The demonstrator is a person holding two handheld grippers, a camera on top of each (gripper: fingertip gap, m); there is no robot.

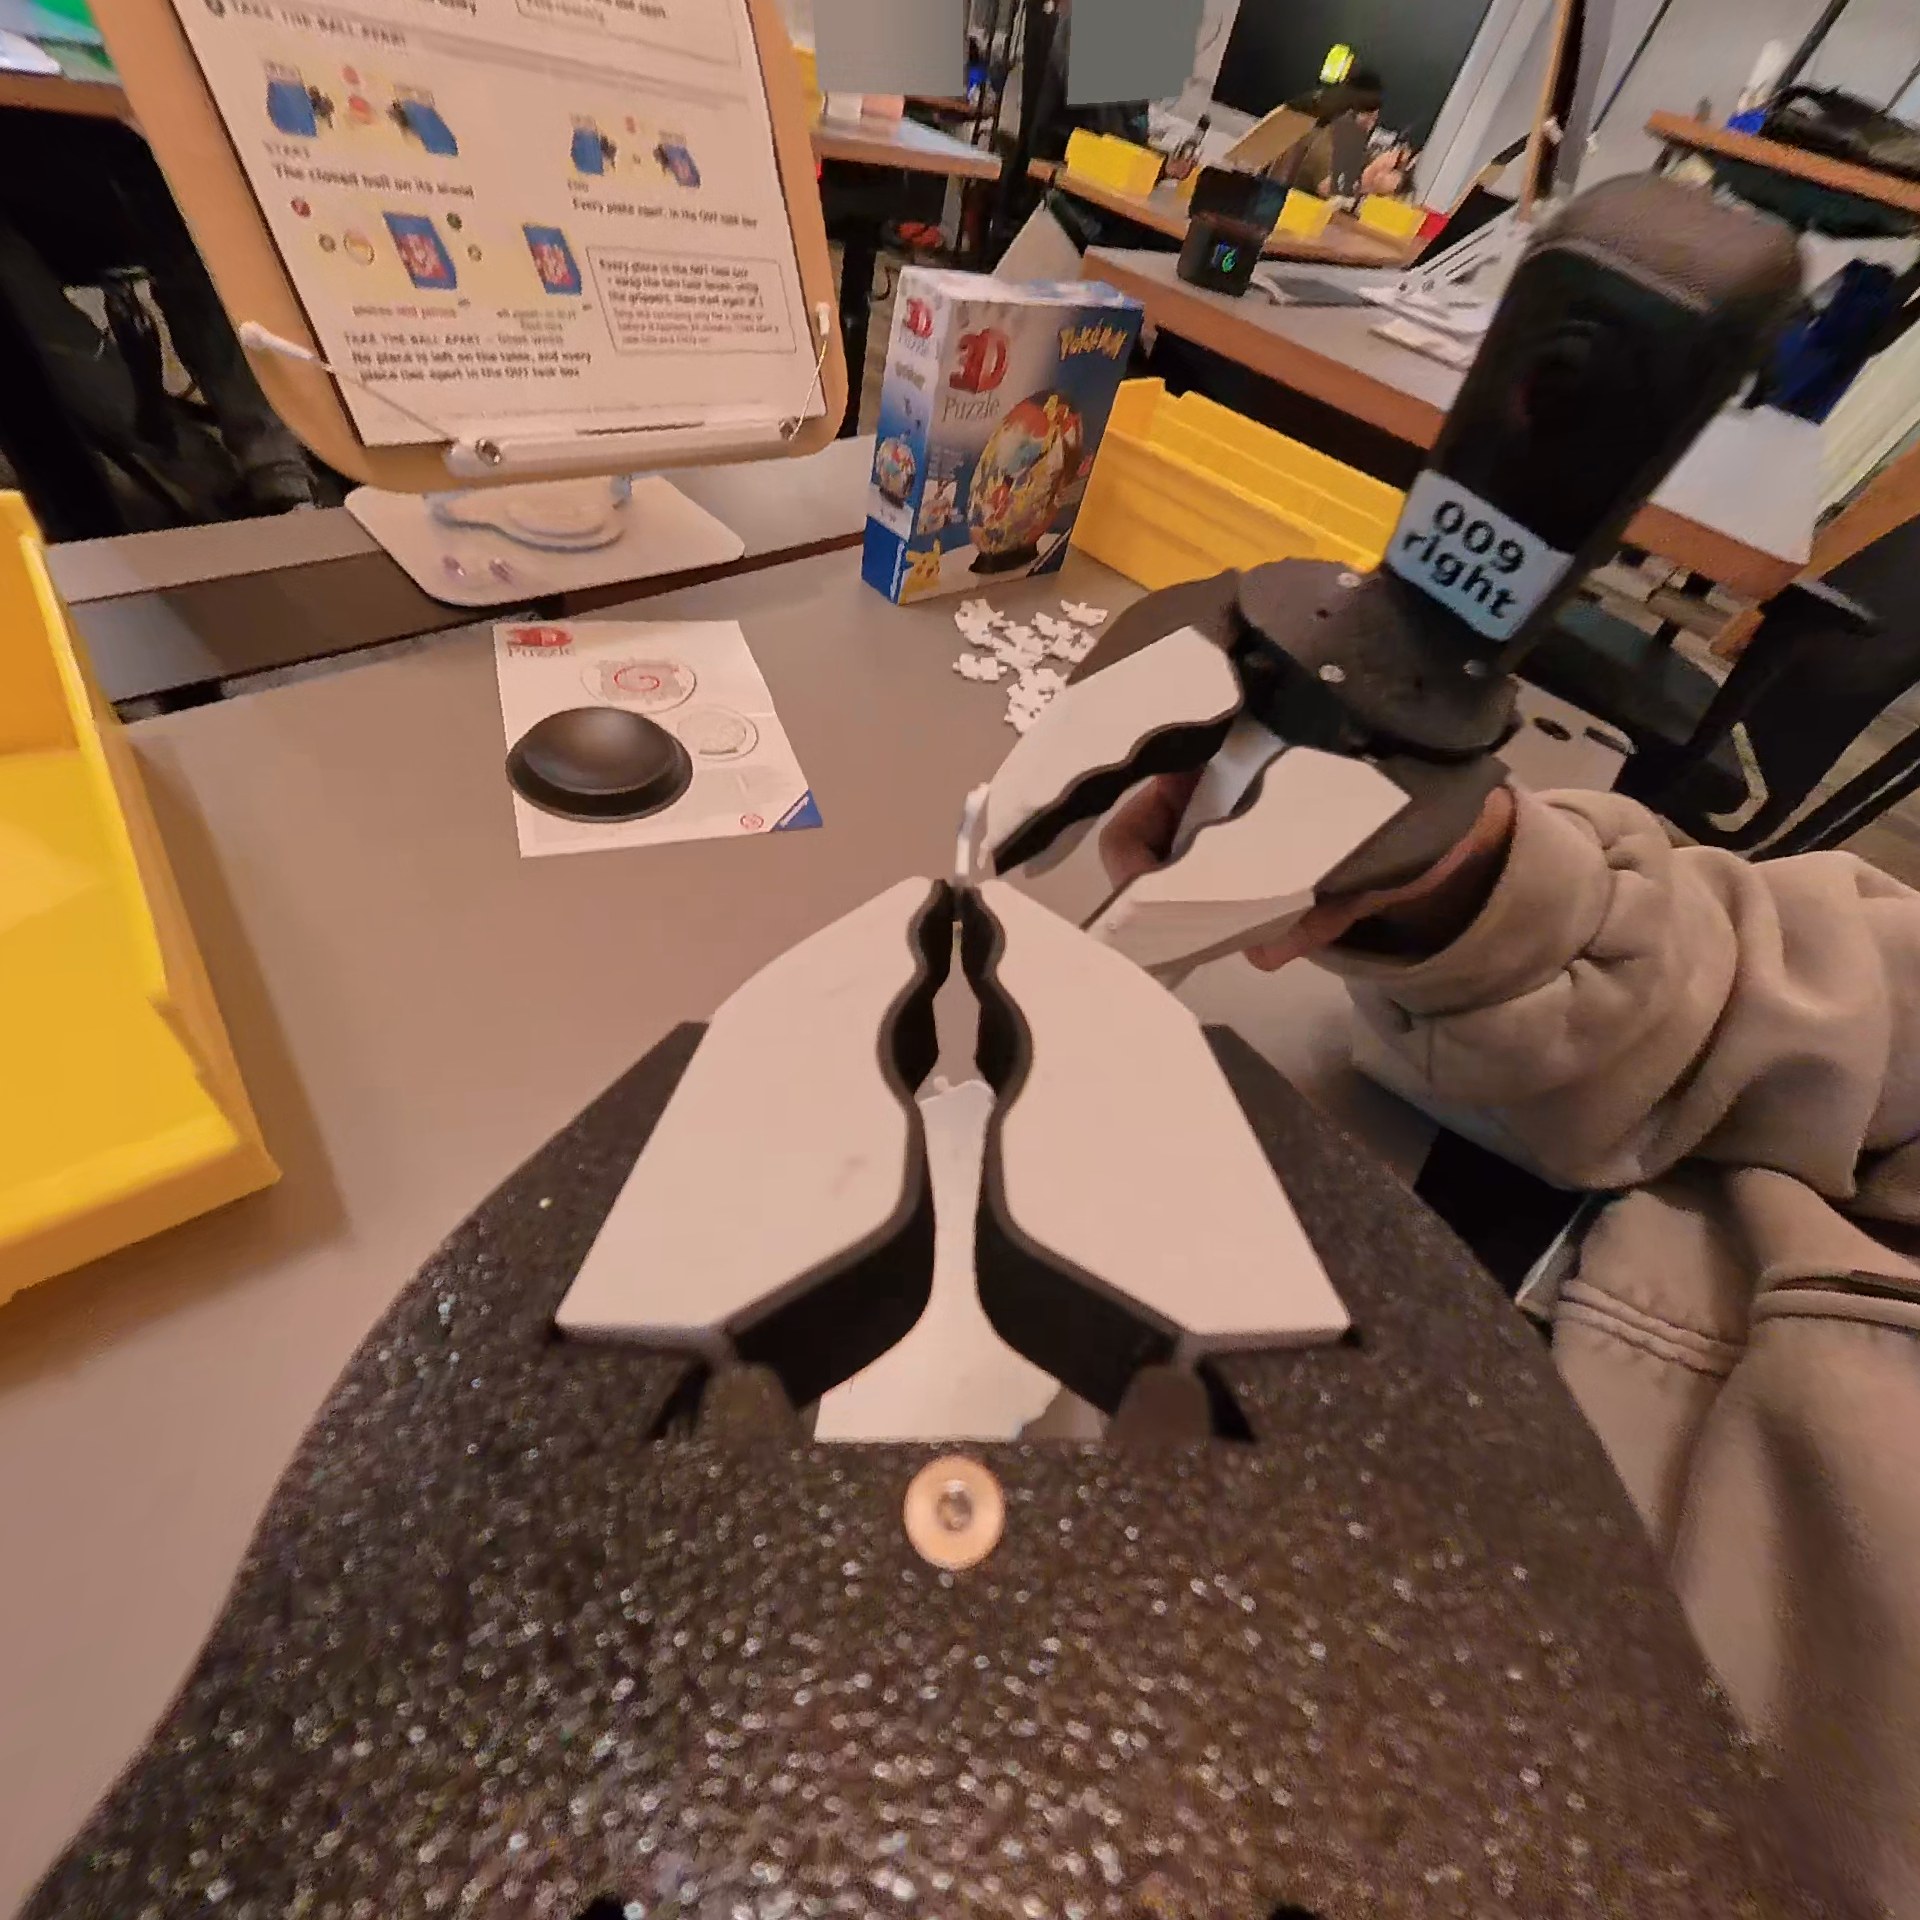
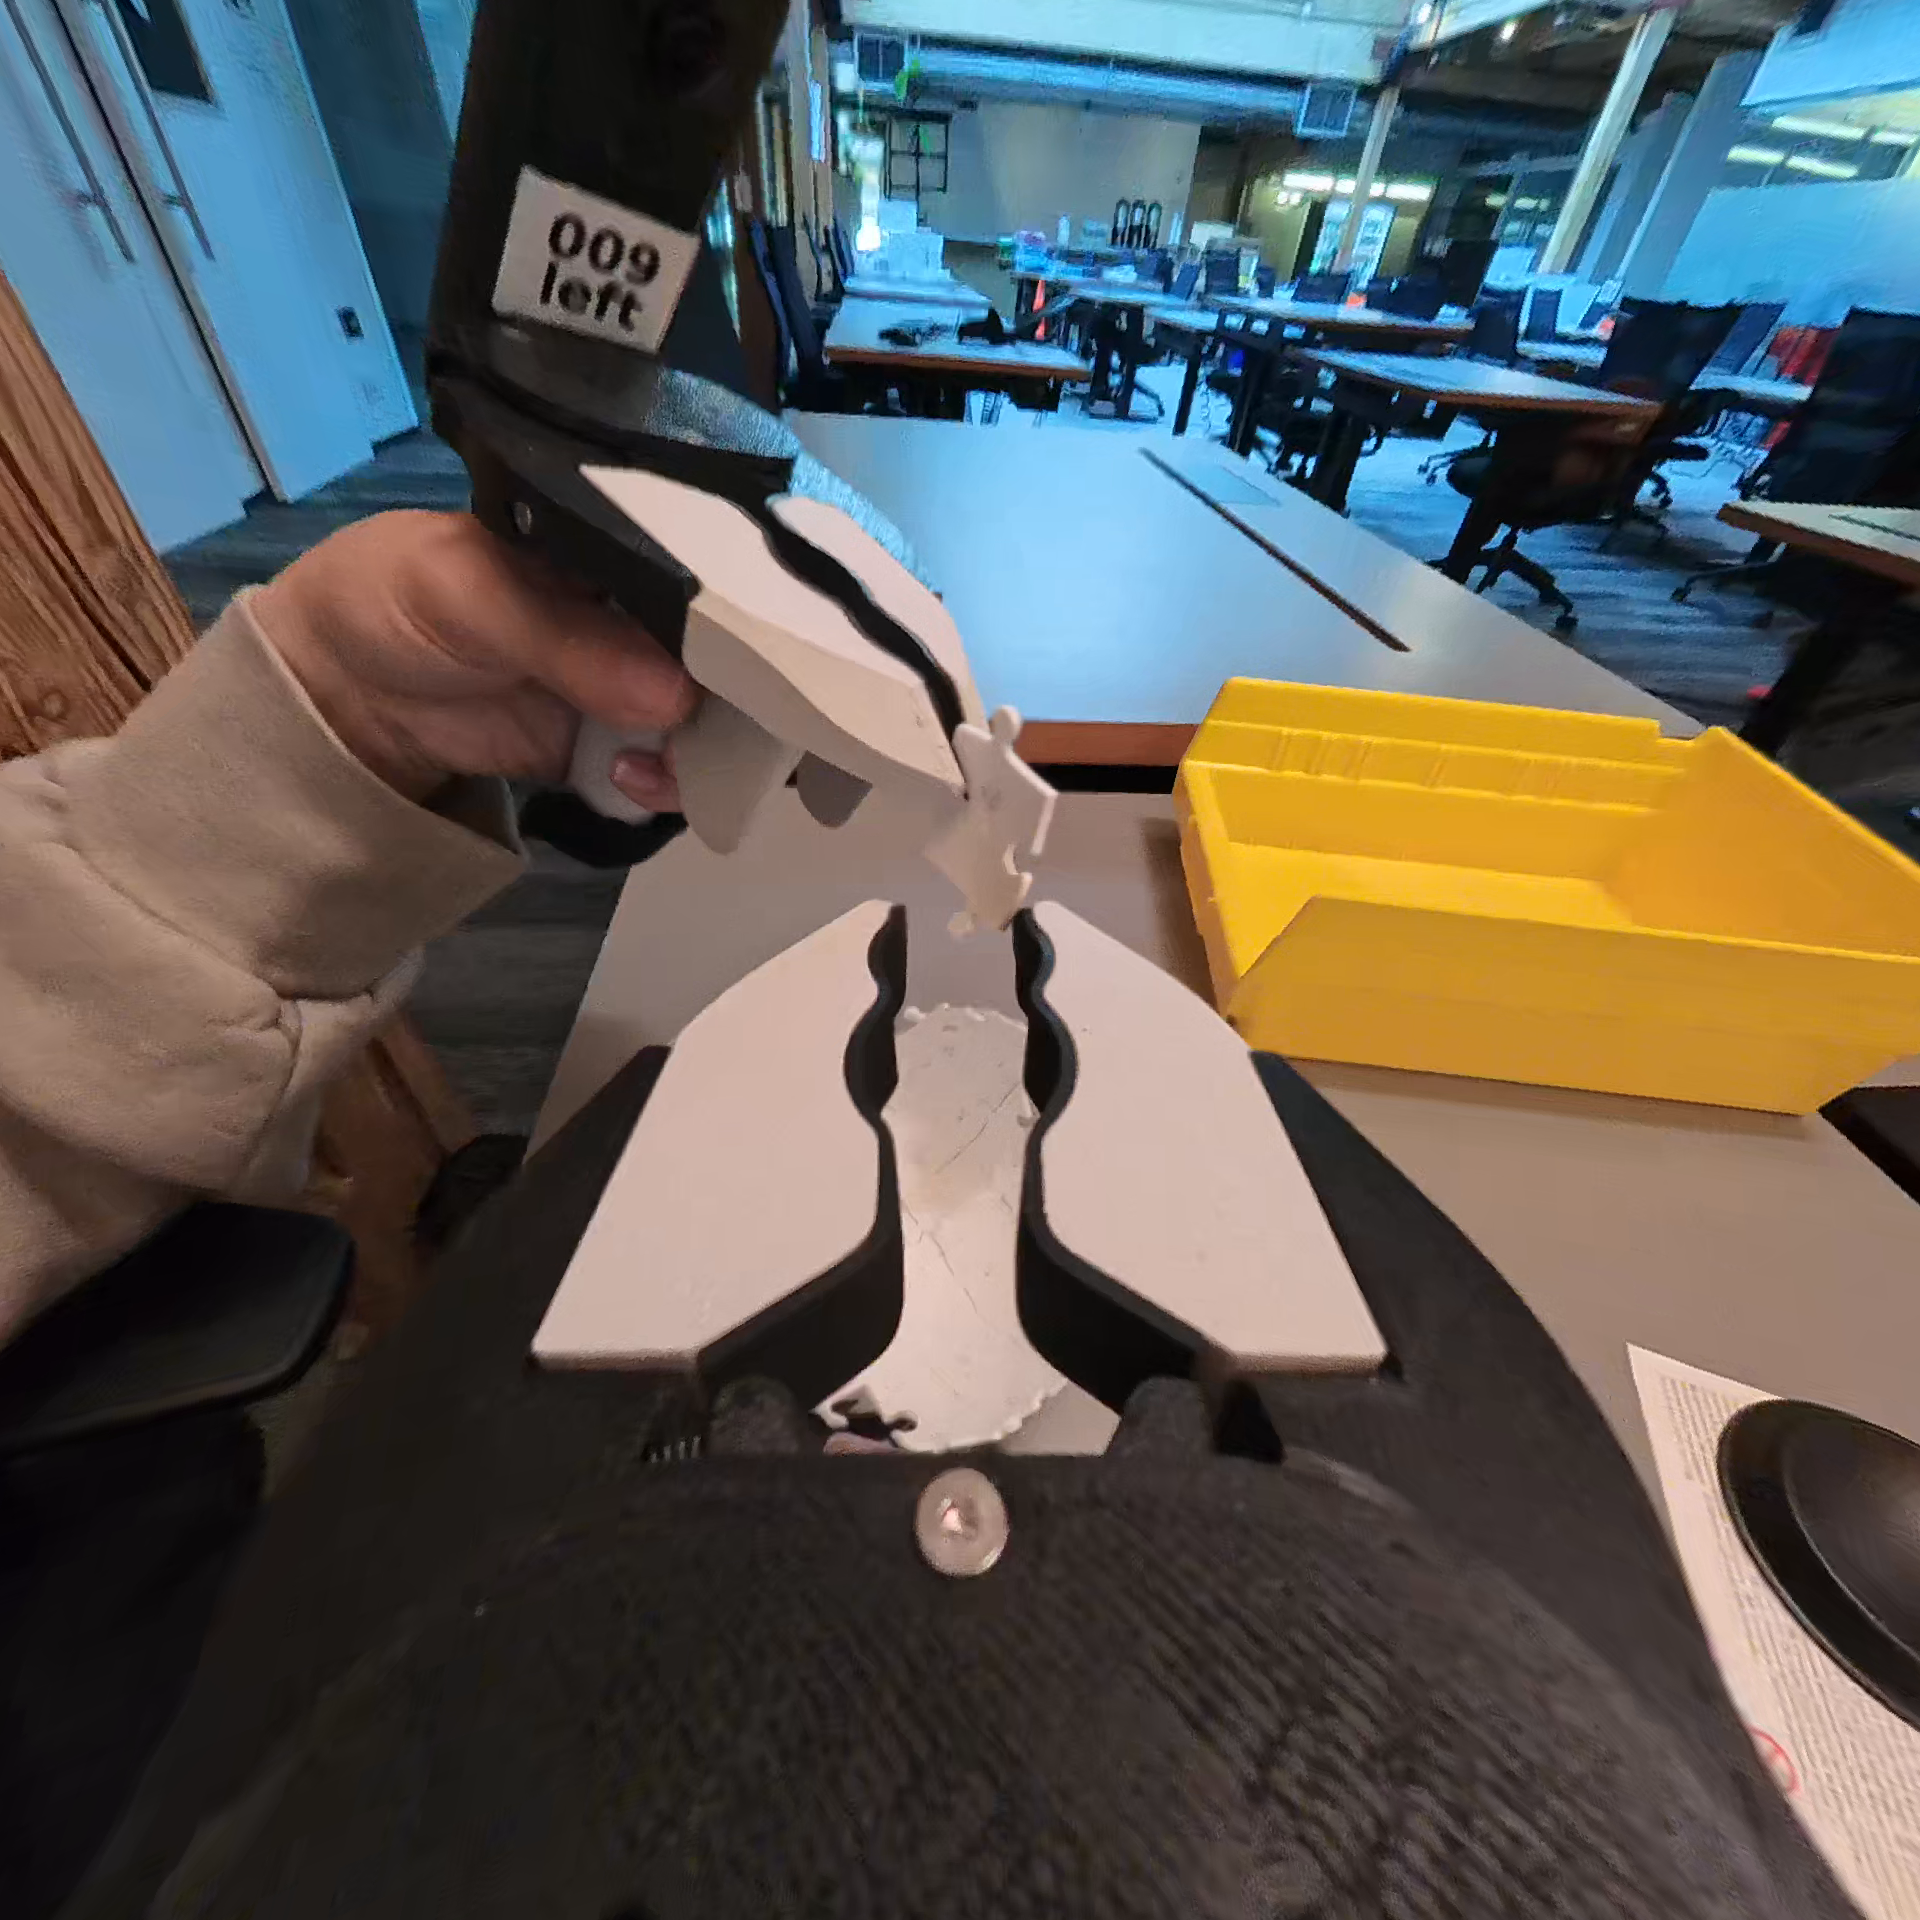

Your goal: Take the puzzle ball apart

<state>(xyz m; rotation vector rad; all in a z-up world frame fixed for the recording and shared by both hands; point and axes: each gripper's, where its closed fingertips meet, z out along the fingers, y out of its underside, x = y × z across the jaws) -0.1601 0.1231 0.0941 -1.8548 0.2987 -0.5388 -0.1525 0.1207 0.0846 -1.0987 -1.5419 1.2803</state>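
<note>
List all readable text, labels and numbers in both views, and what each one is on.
Not transcribing writing, so this lists only the things that carry it.
Blue tag: on the right gripper handle.
White tag: on the left gripper handle.
Instruction sheet on wooden stand: print, partly blurred.
Puzzle box: branding.
Leaflet under black dish: logo; small print unreadable.
Dark device, far desk: lit digits, blurred.
</note>
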